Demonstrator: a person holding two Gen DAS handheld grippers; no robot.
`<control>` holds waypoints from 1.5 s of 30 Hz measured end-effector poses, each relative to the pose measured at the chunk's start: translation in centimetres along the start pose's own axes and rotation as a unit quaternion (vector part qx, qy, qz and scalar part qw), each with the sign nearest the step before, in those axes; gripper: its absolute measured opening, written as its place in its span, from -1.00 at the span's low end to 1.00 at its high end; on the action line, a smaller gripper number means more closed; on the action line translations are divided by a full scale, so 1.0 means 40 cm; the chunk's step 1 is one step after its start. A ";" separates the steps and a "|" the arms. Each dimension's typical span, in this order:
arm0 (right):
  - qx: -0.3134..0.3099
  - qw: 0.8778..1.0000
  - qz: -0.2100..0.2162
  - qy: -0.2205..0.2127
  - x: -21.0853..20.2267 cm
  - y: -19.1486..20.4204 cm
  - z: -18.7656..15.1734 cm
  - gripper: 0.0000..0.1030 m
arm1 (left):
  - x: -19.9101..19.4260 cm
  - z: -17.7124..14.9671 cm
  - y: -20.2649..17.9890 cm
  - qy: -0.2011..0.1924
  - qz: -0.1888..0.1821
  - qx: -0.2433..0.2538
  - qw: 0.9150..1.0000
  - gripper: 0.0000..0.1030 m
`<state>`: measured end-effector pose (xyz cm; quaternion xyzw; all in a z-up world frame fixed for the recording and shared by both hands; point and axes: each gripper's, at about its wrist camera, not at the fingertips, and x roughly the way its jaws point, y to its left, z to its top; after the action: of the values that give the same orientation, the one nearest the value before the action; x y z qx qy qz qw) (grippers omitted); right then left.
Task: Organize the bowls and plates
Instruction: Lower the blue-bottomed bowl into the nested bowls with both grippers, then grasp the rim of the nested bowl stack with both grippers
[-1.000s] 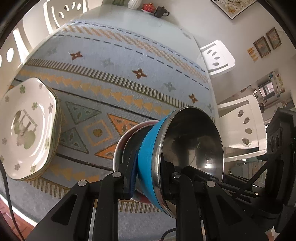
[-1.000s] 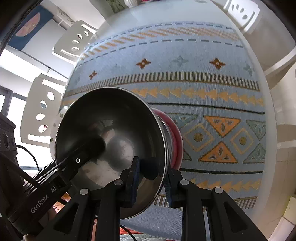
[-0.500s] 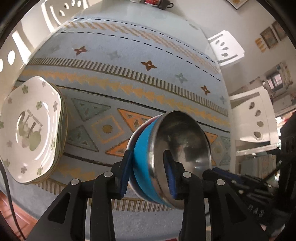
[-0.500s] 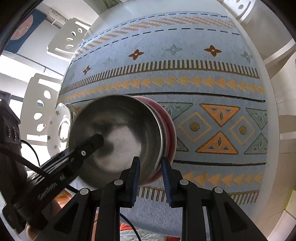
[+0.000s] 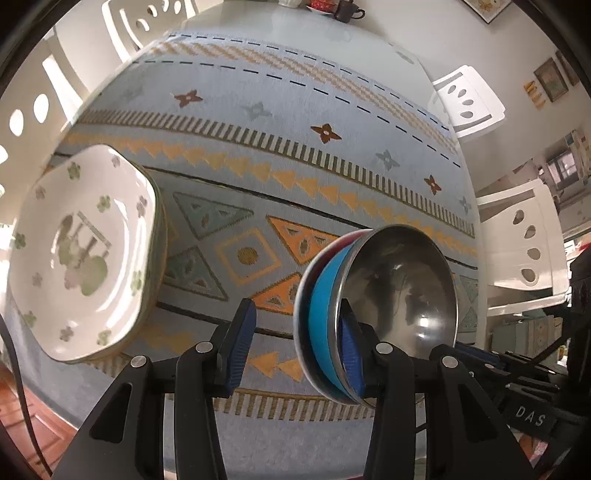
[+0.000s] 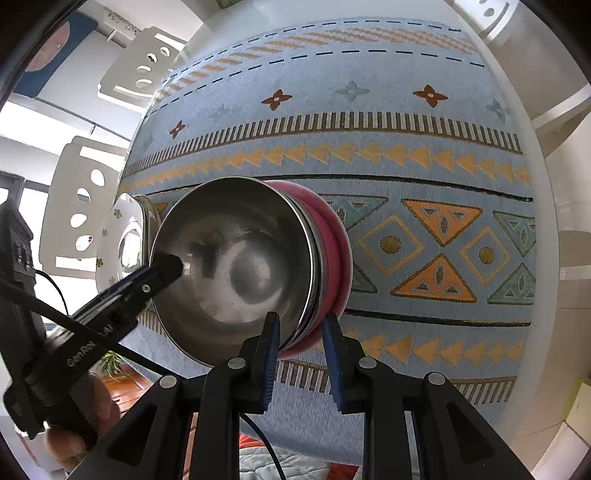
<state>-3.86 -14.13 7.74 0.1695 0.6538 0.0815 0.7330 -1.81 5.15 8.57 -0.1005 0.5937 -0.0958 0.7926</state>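
Left gripper (image 5: pixel 295 347) fingers just opened, straddling bowl stack (image 5: pixel 373 314) rim without pinching; right gripper (image 6: pixel 301 354) fingers narrow, rim between them, grip uncertain; plates (image 5: pixel 85 251) leftward on desk.

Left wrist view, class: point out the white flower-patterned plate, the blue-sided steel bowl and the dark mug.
white flower-patterned plate (image 5: pixel 83 254), left wrist view, centre well
blue-sided steel bowl (image 5: pixel 402 284), left wrist view, shiny inside
dark mug (image 5: pixel 345 14), left wrist view, body

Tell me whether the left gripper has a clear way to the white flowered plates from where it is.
Probably yes. The left gripper has just been opening off the stacked steel bowls, and only bare patterned blue tablecloth lies between it and the white flowered plates.
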 end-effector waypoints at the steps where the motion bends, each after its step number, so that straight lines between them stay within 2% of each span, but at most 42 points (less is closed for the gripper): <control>1: 0.004 1.000 0.003 0.000 -0.002 -0.007 0.003 -0.55 | -0.002 -0.001 0.000 -0.004 -0.003 0.000 1.000 -0.22; 4: 0.021 1.000 0.019 -0.008 -0.016 -0.033 0.009 -0.55 | -0.007 0.002 -0.001 -0.013 -0.007 0.001 1.000 -0.24; 8: 0.040 0.999 0.023 -0.010 -0.020 -0.069 0.015 -0.55 | -0.011 0.001 -0.006 -0.015 -0.039 -0.002 0.999 -0.24; 13: 0.042 0.999 0.018 -0.001 -0.007 -0.077 0.010 -0.55 | 0.012 -0.008 -0.021 -0.015 -0.022 0.014 1.000 -0.23; 19: 0.040 0.999 0.027 -0.011 -0.016 -0.074 0.007 -0.51 | 0.045 -0.008 -0.004 -0.001 -0.010 -0.002 1.000 -0.23; 21: 0.036 0.999 0.022 -0.007 -0.019 -0.073 0.006 -0.51 | 0.037 -0.010 -0.004 0.006 -0.028 -0.007 1.000 -0.28; 23: 0.040 0.998 0.038 -0.004 -0.031 -0.073 0.007 -0.51 | 0.011 -0.010 -0.002 -0.004 -0.050 -0.011 0.999 -0.26; 25: 0.033 0.998 0.057 -0.024 -0.062 -0.067 0.010 -0.50 | -0.018 -0.004 0.007 -0.019 -0.055 -0.015 0.998 -0.22; 29: 0.006 0.996 0.050 -0.069 -0.115 -0.047 0.015 -0.45 | -0.050 0.004 0.026 -0.037 -0.055 -0.022 0.998 -0.21; 31: -0.002 0.996 0.049 -0.075 -0.125 -0.039 0.014 -0.45 | -0.059 0.001 0.032 -0.043 -0.046 -0.022 0.998 -0.21; 34: -0.016 0.994 0.070 -0.087 -0.140 -0.027 0.003 -0.45 | -0.075 -0.001 0.035 -0.058 -0.024 -0.021 0.998 -0.21; 39: -0.027 0.990 0.091 -0.106 -0.166 -0.017 -0.002 -0.45 | -0.110 0.012 0.030 -0.084 -0.053 -0.033 0.995 -0.21; 41: -0.037 0.988 0.083 -0.124 -0.183 -0.006 -0.004 -0.45 | -0.129 0.017 0.020 -0.099 -0.052 -0.030 0.993 -0.21; 43: -0.052 0.986 0.058 -0.145 -0.201 0.007 -0.011 -0.45 | -0.154 0.016 0.011 -0.124 -0.050 -0.031 0.991 -0.21; 45: -0.085 0.979 0.033 -0.185 -0.240 0.033 -0.027 -0.45 | -0.184 0.013 0.006 -0.151 -0.047 -0.033 0.987 -0.08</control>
<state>-6.06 -16.01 17.06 0.1407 0.4915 0.1279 0.8499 -3.34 7.39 15.43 -0.1680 0.4645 -0.0972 0.8641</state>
